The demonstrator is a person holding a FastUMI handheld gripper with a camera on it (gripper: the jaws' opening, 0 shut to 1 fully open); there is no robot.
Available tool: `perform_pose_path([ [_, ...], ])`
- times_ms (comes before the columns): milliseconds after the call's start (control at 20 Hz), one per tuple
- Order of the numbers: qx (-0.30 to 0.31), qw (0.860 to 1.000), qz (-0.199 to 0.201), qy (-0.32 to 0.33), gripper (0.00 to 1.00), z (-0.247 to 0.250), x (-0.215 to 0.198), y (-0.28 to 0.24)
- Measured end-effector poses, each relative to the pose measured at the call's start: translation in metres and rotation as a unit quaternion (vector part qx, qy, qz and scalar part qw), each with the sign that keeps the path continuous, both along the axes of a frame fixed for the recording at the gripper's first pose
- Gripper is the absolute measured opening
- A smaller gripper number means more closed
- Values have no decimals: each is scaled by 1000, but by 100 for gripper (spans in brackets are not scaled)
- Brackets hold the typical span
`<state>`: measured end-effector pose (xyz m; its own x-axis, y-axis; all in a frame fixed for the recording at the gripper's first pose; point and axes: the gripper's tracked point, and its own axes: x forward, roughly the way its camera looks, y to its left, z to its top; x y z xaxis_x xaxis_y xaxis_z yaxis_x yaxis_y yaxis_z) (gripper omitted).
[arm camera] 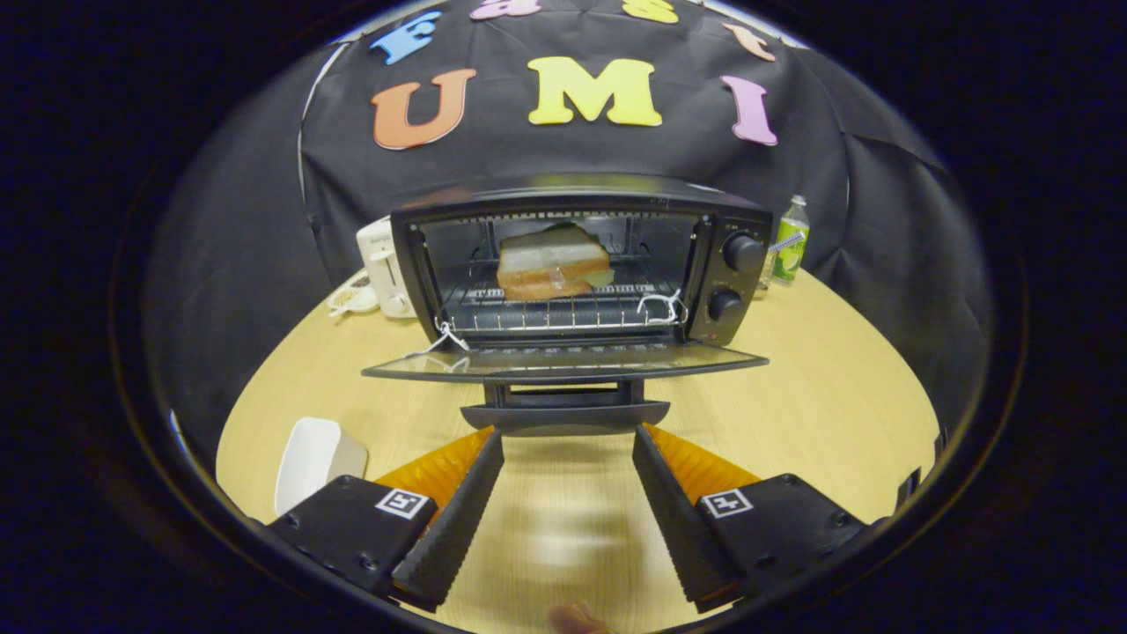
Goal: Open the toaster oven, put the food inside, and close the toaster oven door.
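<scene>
While spread: hand-held gripper (568, 458) pinches nothing.
Toaster oven (581, 264): ahead, door (563, 361) dropped flat toward fingers.
Sandwich (553, 262): inside, long axis crosswise.

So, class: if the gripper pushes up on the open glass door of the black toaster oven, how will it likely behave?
The glass door lies flat and looks rigid, so it should probably swing up on its hinge. Its dark handle, just ahead of the open gripper, may be smooth and slip. The black toaster oven looks small and might slide on the wooden table.
</scene>
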<state>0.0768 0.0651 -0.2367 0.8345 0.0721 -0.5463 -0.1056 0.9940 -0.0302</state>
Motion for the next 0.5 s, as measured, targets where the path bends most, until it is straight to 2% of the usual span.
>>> perform_pose_path([
  [500, 7, 997, 0, -72, 97, 35, 20, 0],
])
